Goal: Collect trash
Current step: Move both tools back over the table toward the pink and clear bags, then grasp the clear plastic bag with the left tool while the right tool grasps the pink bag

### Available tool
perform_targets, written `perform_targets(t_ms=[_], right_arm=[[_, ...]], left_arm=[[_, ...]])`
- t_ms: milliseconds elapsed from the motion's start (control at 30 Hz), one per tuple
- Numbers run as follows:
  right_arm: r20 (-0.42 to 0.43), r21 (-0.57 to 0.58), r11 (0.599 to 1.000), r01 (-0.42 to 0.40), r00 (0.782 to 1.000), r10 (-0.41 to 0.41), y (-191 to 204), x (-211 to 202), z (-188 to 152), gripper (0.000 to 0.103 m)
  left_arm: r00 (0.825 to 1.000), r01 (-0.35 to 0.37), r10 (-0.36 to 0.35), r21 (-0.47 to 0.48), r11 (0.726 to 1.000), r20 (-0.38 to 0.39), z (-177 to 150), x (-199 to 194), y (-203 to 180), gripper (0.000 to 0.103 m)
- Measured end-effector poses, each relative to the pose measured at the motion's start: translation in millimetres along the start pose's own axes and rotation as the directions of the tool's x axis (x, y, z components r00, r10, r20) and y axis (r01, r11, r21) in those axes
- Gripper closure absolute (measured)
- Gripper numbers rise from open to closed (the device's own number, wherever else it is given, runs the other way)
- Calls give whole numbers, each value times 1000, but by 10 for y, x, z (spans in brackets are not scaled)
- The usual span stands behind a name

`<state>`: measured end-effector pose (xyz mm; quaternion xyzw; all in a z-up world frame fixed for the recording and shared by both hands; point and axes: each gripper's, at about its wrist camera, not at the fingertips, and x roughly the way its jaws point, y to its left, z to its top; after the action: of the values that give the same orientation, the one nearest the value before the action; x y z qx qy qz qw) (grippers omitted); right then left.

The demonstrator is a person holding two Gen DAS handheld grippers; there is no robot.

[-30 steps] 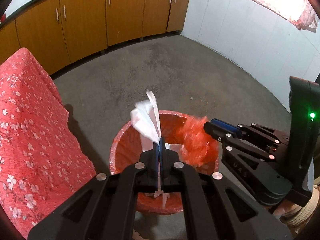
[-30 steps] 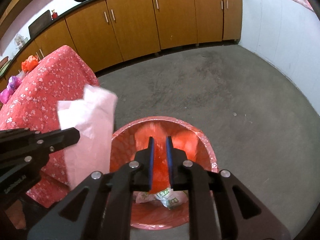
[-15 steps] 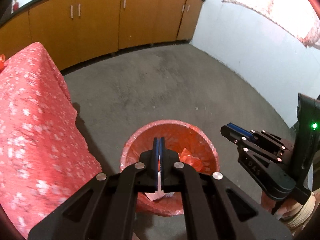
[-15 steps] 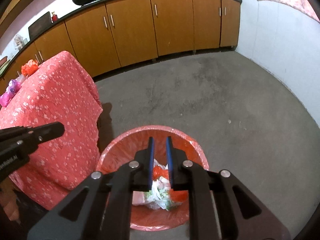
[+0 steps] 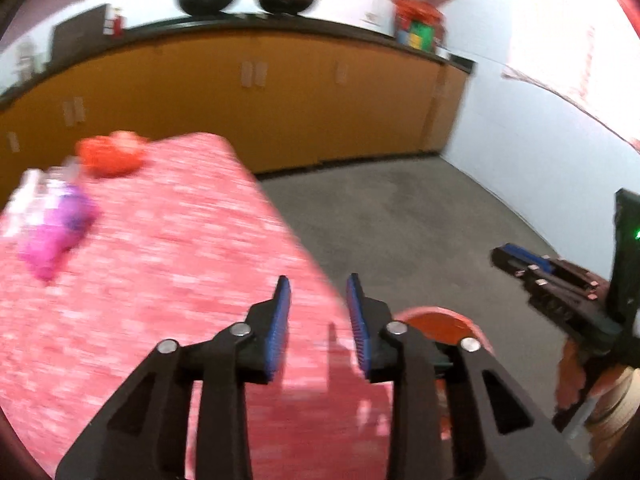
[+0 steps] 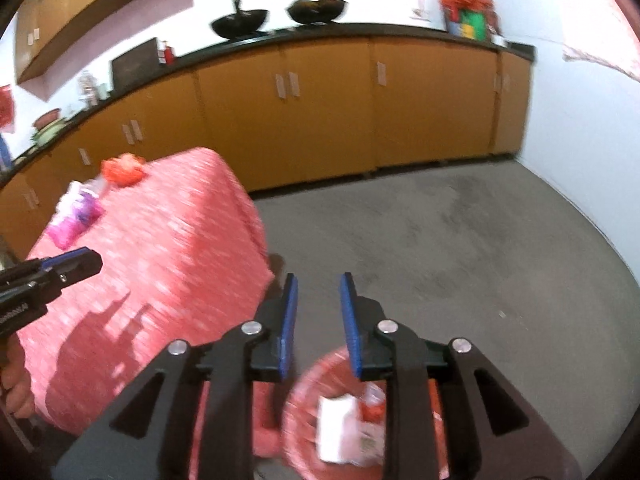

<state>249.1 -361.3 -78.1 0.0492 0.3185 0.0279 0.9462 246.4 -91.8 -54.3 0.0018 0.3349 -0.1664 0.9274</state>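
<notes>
My left gripper (image 5: 318,300) is open and empty, raised over the near corner of the table with the red flowered cloth (image 5: 160,272). My right gripper (image 6: 318,300) is open and empty above the floor, just beyond the red-lined bin (image 6: 308,404). White paper (image 6: 336,428) and other scraps lie in the bin. The bin rim also shows in the left wrist view (image 5: 436,318). On the table's far end lie a red crumpled bag (image 5: 110,154) and a pink and purple wrapper (image 5: 56,228), both blurred. They also show in the right wrist view, the bag (image 6: 122,168) and the wrapper (image 6: 76,216).
Orange cabinets (image 6: 320,120) with a dark counter run along the back wall, with two black woks (image 6: 276,14) on top. A white wall (image 6: 580,140) stands at the right. Grey concrete floor (image 6: 460,248) lies between the table and the wall.
Both grippers let their trash drop into the bin, opened, and lifted and tilted up from the bin toward the table. The white paper and red bag have left the jaws.
</notes>
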Motion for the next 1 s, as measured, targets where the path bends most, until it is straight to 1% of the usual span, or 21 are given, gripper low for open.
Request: perform_targets(t_ms=[67, 133, 200, 233, 300, 333, 433, 500, 567, 633, 733, 867, 1000], right_arm=[[11, -30, 999, -39, 999, 39, 297, 55, 145, 73], [14, -61, 995, -74, 997, 75, 595, 123, 271, 70], [15, -88, 989, -117, 993, 119, 964, 192, 387, 63], [11, -100, 984, -147, 989, 149, 1171, 245, 453, 62], [3, -116, 975, -189, 982, 191, 1471, 313, 516, 57], [-7, -129, 968, -214, 977, 215, 1689, 375, 558, 55], [-37, -160, 950, -267, 964, 265, 2185, 514, 599, 51], [-54, -185, 938, -292, 956, 287, 2545, 616, 620, 45], [-66, -203, 931, -305, 952, 298, 2864, 738, 649, 42], [-77, -203, 930, -305, 952, 296, 3120, 872, 679, 40], [-115, -154, 941, -301, 951, 286, 3464, 1163, 750, 40], [-150, -107, 962, -249, 961, 232, 3729, 1457, 764, 40], [-203, -77, 975, -208, 961, 189, 3835, 1728, 747, 40]], left_arm=[[997, -71, 72, -28, 997, 24, 41, -112, 368, 67], [991, -127, 130, -65, 990, 34, 69, -197, 716, 66], [980, -189, 194, -113, 976, 40, 93, -297, 1092, 62], [974, -214, 221, -133, 968, 43, 88, -356, 1252, 60], [958, -269, 281, -172, 948, 51, 61, -466, 1587, 57], [949, -296, 310, -183, 937, 51, 53, -499, 1760, 56], [927, -355, 371, -208, 911, 45, -7, -617, 2096, 51], [913, -387, 405, -229, 893, 39, -66, -691, 2319, 49], [904, -406, 427, -253, 878, 34, -121, -748, 2505, 46], [897, -415, 440, -283, 865, 29, -173, -786, 2680, 44], [886, -433, 462, -315, 845, 23, -243, -869, 2896, 41], [874, -450, 486, -329, 830, 29, -318, -980, 3055, 37], [870, -453, 493, -350, 820, 28, -364, -1046, 3202, 36]])
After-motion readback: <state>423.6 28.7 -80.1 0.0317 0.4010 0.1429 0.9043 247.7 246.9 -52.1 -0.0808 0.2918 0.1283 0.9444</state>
